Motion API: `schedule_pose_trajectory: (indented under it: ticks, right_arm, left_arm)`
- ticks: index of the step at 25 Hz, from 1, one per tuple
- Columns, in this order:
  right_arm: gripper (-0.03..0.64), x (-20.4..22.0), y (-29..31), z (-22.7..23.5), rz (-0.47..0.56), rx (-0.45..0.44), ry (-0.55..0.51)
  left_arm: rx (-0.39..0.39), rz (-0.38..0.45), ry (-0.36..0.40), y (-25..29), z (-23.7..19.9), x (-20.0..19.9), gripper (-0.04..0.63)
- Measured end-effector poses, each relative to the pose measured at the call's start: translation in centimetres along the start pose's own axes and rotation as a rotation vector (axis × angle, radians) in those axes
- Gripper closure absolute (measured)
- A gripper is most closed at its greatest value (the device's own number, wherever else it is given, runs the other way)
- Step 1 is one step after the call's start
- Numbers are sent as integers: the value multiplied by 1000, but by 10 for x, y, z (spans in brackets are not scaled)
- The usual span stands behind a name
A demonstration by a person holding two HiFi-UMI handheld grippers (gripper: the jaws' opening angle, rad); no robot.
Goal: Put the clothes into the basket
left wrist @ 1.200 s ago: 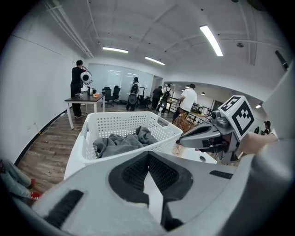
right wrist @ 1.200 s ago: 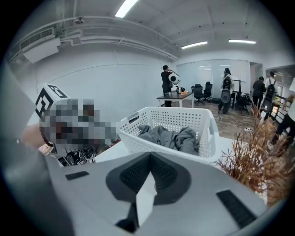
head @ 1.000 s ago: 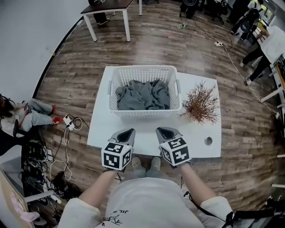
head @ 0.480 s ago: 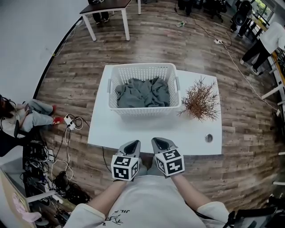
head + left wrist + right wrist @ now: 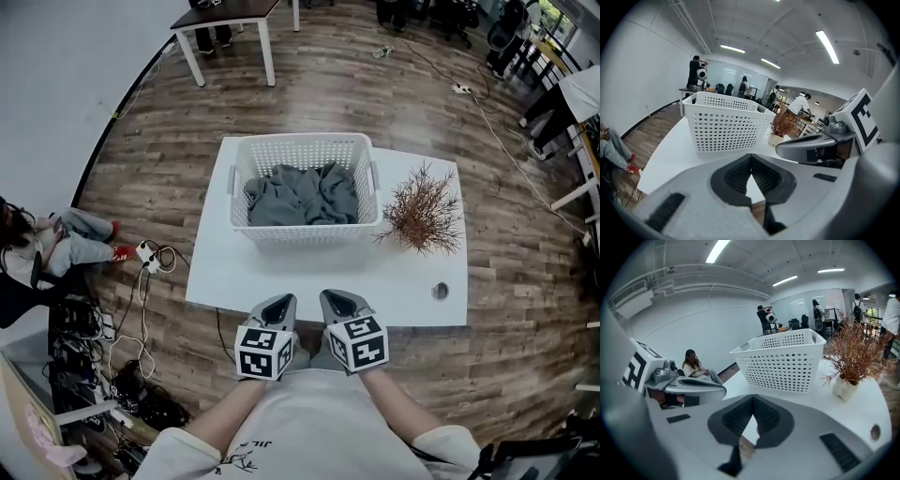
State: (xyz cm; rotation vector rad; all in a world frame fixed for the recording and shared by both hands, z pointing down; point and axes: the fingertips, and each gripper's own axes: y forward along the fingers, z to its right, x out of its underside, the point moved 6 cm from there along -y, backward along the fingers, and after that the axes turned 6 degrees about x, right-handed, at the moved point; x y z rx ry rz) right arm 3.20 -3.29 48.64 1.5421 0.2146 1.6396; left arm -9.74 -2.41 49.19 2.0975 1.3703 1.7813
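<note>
Right at the near edge of the white rectangular table [image 5: 234, 277], both grippers sit side by side in front of the person's chest. The left gripper [image 5: 278, 303] and the right gripper [image 5: 336, 299] both have their jaws closed with nothing in them, and the tips point across the table.

Past them there's a bare strip of table running the full width, so there's plenty of room there. The only thing on it is a small round hole [image 5: 440, 292] off near the right corner.

Then comes the white perforated plastic basket [image 5: 305, 234], pushed toward the far side with its back rim about level with the far table edge. The margin of table on its left is narrow. The rumpled grey clothes [image 5: 302, 197] are already inside it. On its right, the reddish-brown dried twig plant [image 5: 422, 216] stands close, with its twigs reaching almost to the basket's handle.

All around the table is open wooden floor [image 5: 356, 84], with a tangle of cables [image 5: 141, 272] off to the left.

Hard to make out:
- From both gripper views you only get the basket's holey wall, not the clothes.
- How many garments are in there, I can't tell.
- From above, the twigs cover the plant's pot.
- The person's body blocks the floor right below.
</note>
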Motion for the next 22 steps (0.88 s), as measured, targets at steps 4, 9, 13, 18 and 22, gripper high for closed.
schedule_pose_trajectory:
  ticks: [4,9,13,18,22]
  right_arm:
    - [601,0,1,1,-2,-1,1]
    - [601,0,1,1,1,-4,2]
    - [601,-1,2,1,3,-4,2]
    - [601,-3,2,0,3,-6,-1]
    - [601,-3,1,1,5,-6,1]
  left_arm:
    - [5,-1,-3,0,0,0,583]
    - [6,-5,1,1,0,-1,583]
    - [8,-7,4,0,-2,-2,583]
    - [11,-9,3,0,-3,-2,583]
    - [15,-8,0,1,-3,-3,583]
